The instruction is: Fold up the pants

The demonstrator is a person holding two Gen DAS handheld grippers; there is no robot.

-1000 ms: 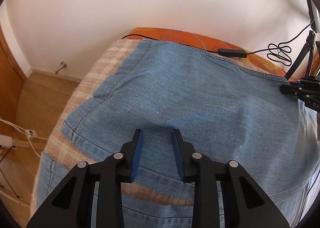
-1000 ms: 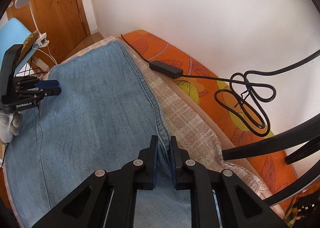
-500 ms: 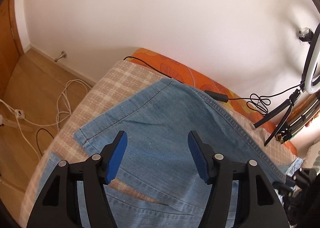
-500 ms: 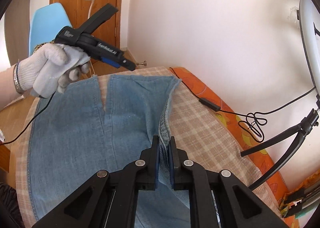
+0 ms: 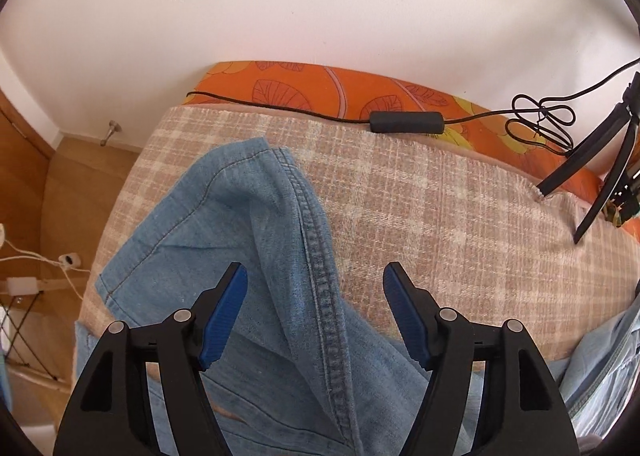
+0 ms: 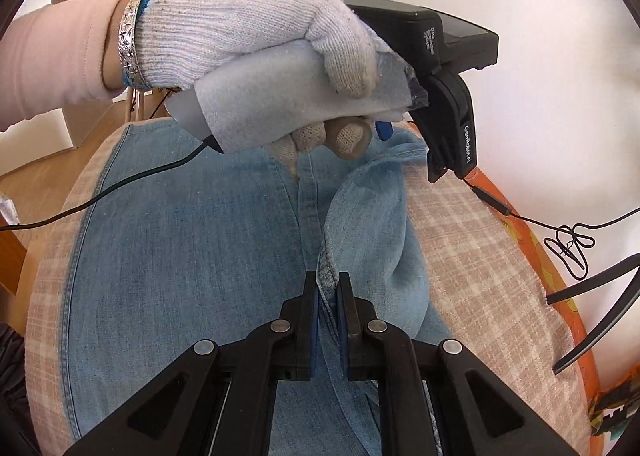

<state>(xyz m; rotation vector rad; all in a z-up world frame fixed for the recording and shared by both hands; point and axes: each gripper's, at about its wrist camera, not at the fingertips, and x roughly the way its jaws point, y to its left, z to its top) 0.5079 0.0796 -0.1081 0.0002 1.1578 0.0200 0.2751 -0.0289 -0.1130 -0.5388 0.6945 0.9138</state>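
Light blue denim pants lie on a checked beige blanket. In the left wrist view my left gripper is wide open, its blue pads straddling the raised side seam of a rumpled leg end. In the right wrist view my right gripper is shut on a seam fold of the pants, lifting the upper leg. The left gripper shows there too, held by a white-gloved hand, hovering over the leg's far end.
An orange patterned mattress edge runs along the white wall. A black cable with an inline box lies on it. Black tripod legs stand at the right. Wooden floor and white cables are at the left.
My left gripper has come down close over the leg end and stays wide open. The right gripper has kept its hold on the seam, and the upper leg has bunched up toward the right.
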